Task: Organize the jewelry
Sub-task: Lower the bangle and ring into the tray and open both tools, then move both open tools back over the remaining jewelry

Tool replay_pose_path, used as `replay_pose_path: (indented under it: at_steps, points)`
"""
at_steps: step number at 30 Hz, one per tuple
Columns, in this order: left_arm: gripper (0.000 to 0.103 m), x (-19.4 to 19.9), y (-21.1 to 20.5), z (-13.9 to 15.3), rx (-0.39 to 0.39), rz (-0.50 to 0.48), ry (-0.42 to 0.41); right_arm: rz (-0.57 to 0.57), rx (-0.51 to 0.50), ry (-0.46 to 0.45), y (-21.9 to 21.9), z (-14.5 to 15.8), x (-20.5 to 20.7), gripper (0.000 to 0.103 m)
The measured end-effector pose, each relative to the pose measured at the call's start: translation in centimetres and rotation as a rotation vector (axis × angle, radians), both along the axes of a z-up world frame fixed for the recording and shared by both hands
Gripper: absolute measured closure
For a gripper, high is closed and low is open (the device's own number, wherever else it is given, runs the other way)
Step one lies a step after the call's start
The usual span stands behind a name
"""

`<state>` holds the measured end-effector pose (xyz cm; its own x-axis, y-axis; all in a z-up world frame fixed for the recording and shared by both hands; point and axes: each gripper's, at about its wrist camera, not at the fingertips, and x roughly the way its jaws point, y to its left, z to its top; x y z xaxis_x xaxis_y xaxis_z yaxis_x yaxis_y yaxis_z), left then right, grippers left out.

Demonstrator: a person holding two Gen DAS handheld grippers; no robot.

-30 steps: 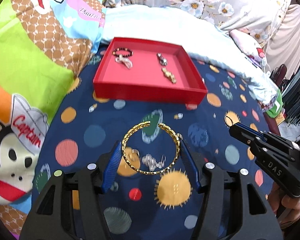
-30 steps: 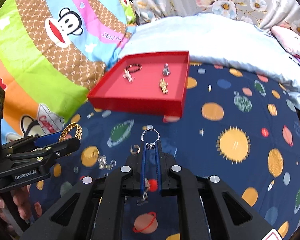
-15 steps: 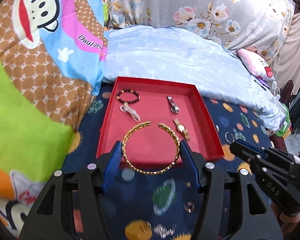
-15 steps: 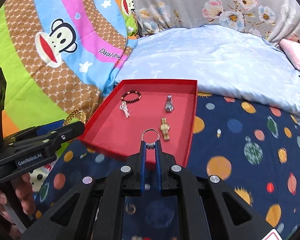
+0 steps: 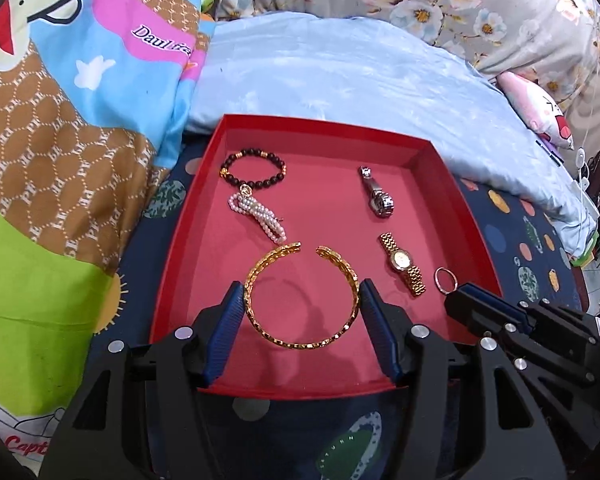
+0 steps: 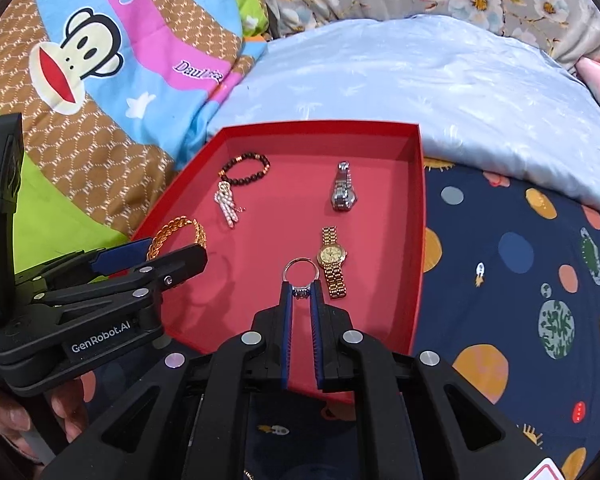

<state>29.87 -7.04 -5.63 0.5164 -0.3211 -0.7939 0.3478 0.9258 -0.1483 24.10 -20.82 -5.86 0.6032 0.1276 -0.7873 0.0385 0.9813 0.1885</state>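
Left gripper (image 5: 302,308) sits low in the centre of its own view, its blue pads spread wide and pressing on the two sides of a gold bangle (image 5: 302,298), which it holds over the near half of the red tray (image 5: 476,232). Whether the bangle rests on the tray floor or hangs just above it, I cannot tell; a faint shadow lies under it. It looks a stiff, open cuff of chain-like links, light, with a gap at the far side. Held across its width like that it could spring or pivot, so I would keep the pads at its widest points and let go gently.

Right gripper (image 6: 300,292), low centre in its own view, has its pads nearly together, pinching a thin silver ring (image 6: 299,270) by the small stone setting, with the hoop standing up past the tips. Tiny, hard and slick, it seems likely to roll or flick away if released from height; the setting looks the surest hold. It hangs over the tray just beside a gold watch (image 6: 332,262).

Farther up the tray lie a silver watch (image 6: 343,194) at centre, and toward the upper left a dark bead bracelet (image 6: 244,170) touching a pearl piece (image 6: 228,204). Around the tray spreads a navy planet-print sheet (image 6: 512,280).
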Motion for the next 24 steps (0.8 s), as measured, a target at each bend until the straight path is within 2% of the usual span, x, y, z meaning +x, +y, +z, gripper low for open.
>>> replay_pose_path:
  at_steps: [5, 7, 10, 12, 16, 21, 24]
  points:
    - [0.046, 0.7, 0.0, -0.8, 0.003, 0.022, 0.025, -0.004, -0.005, 0.004, 0.0, -0.5, 0.4, 0.09]
    - [0.045, 0.8, 0.3, -0.9, 0.001, 0.042, 0.024, -0.014, -0.013, -0.009, -0.1, -0.1, 0.2, 0.078]
    - [0.038, 0.6, 1.2, -0.4, -0.004, 0.071, 0.008, -0.025, -0.028, -0.036, -0.3, 1.0, -0.6, 0.072]
    - [0.029, 0.1, 1.8, 0.3, -0.007, 0.089, -0.014, -0.042, -0.015, -0.052, -0.8, 1.9, -1.6, 0.069]
    - [0.029, -1.5, 2.8, 1.7, -0.002, 0.091, -0.047, -0.068, 0.004, -0.073, -1.5, 3.2, -4.0, 0.066]
    - [0.029, -4.1, 4.8, 3.0, -0.033, 0.104, -0.044, -0.084, 0.003, -0.08, -1.8, 4.2, -7.9, 0.065]
    - [0.029, -6.6, 5.5, 3.4, -0.026, 0.102, -0.049, -0.088, -0.021, -0.072, -1.5, 4.2, -10.4, 0.065]
